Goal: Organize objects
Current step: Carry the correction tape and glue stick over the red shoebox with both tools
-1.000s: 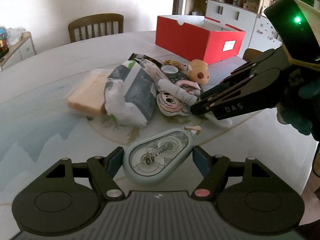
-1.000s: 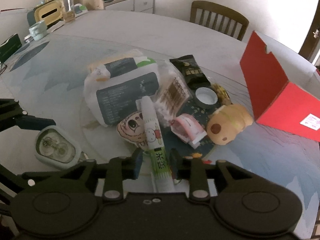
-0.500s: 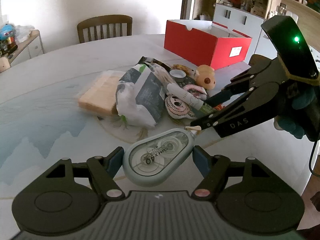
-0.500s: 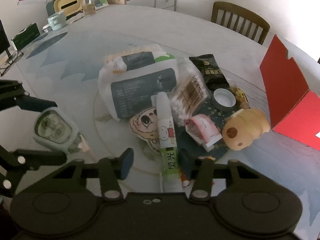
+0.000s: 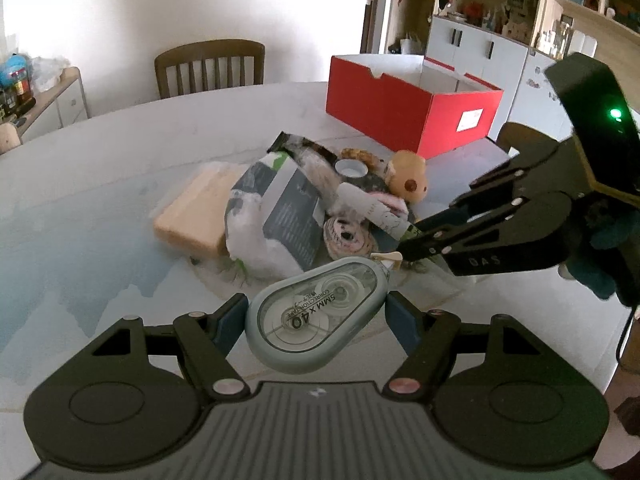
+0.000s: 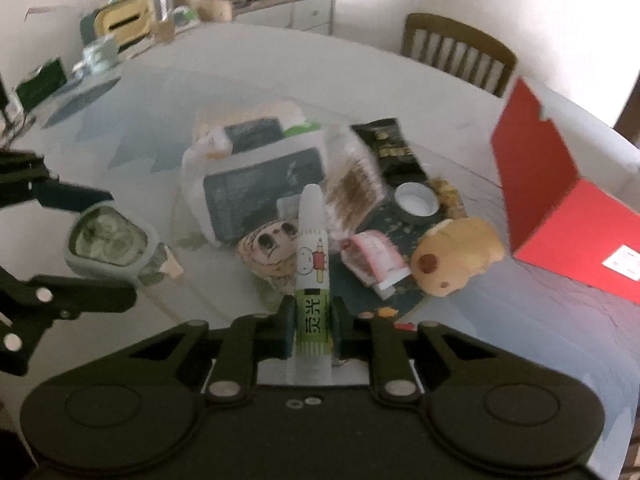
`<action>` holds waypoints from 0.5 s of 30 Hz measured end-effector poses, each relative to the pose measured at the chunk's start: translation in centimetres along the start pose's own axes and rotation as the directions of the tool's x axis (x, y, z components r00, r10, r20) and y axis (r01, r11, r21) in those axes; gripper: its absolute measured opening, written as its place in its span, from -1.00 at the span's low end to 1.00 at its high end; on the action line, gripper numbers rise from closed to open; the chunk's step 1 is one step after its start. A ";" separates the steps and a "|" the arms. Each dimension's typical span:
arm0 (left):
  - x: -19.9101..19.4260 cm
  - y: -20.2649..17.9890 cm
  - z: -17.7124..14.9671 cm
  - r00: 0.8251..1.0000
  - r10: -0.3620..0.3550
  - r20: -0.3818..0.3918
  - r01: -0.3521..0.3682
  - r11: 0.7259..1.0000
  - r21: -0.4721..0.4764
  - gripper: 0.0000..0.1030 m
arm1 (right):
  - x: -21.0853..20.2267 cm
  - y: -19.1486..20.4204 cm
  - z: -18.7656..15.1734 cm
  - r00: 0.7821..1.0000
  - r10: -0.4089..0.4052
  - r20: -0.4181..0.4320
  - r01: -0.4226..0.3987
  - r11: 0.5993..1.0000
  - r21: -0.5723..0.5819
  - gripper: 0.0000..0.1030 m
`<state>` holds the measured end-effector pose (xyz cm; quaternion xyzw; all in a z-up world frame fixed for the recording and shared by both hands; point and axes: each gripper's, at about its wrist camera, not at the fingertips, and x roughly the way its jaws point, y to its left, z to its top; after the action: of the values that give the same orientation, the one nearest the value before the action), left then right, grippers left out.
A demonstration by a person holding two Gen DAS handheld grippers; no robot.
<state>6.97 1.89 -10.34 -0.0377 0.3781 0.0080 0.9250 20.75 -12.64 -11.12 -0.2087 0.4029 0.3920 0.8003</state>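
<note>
Right claw (image 6: 311, 330) has just closed, clamped on the glue stick (image 6: 312, 280) above the pile; left claw (image 5: 316, 316) grips the correction tape (image 5: 318, 314) across its sides.

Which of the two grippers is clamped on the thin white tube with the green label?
The right gripper: it is shut on the glue tube. The left gripper holds the flat grey correction tape dispenser instead.

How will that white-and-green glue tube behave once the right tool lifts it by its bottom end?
The glue tube looks like rigid plastic, so it probably won't flex. The right tool, whose jaws have just closed, clamps only its green base with the cap end sticking out, so it may pivot or droop. Its round smooth body would likely roll if dropped on the table.
</note>
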 end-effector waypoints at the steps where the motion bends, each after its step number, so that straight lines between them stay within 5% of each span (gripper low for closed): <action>1: 0.0 -0.2 0.3 1.000 -0.003 0.002 0.003 1.000 -0.001 0.44 | -0.5 -0.4 0.1 1.000 0.005 0.008 -0.006 1.000 0.024 -0.67; 15: 0.3 -4.7 8.7 0.994 -0.065 0.087 0.056 0.994 0.096 0.44 | -8.0 -7.7 2.0 0.995 -0.016 0.102 -0.003 0.984 0.178 -0.67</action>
<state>13.48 -2.18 -4.12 -0.0053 0.3345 -0.0361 0.9417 24.87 -19.69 -3.34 -0.1170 0.3938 0.3619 0.8368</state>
